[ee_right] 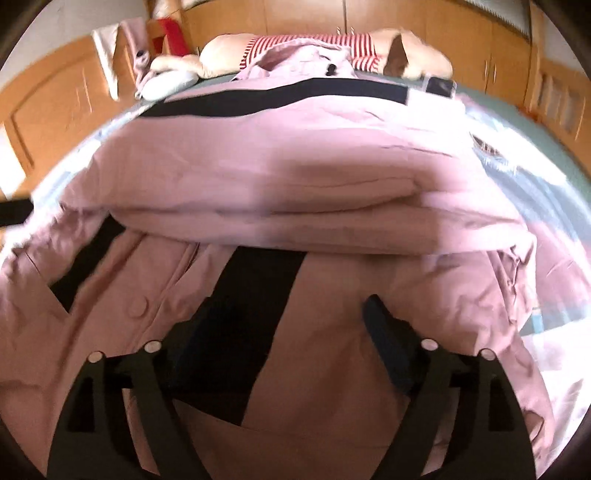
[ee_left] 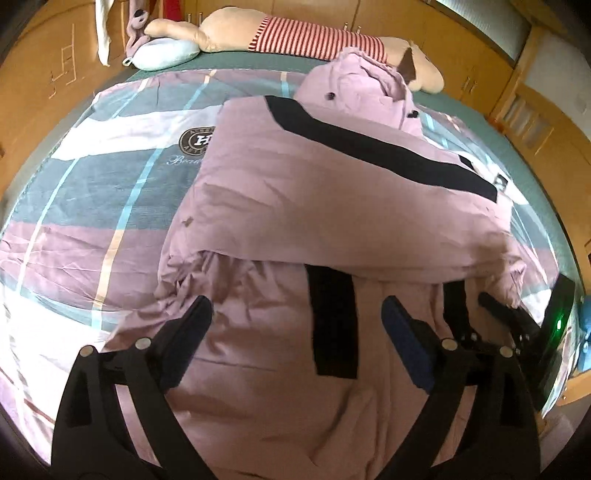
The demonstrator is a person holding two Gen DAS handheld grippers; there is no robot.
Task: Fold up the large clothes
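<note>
I see one bed (ee_left: 476, 107) under one striped quilt (ee_left: 92, 206), and one pink coat (ee_left: 332, 206) with black stripes lying on it, its long axis running near to far, hood (ee_left: 354, 88) at the far end, upper part folded across. One plush dog (ee_left: 295, 35) lies along the far edge. Only the left view shows the quilt's round logo (ee_left: 197, 140) and my right claw (ee_left: 491, 299); the right view is blurred. My left claw (ee_left: 295, 314) is released, over the coat's near part. My right claw is released too, holding nothing.
</note>
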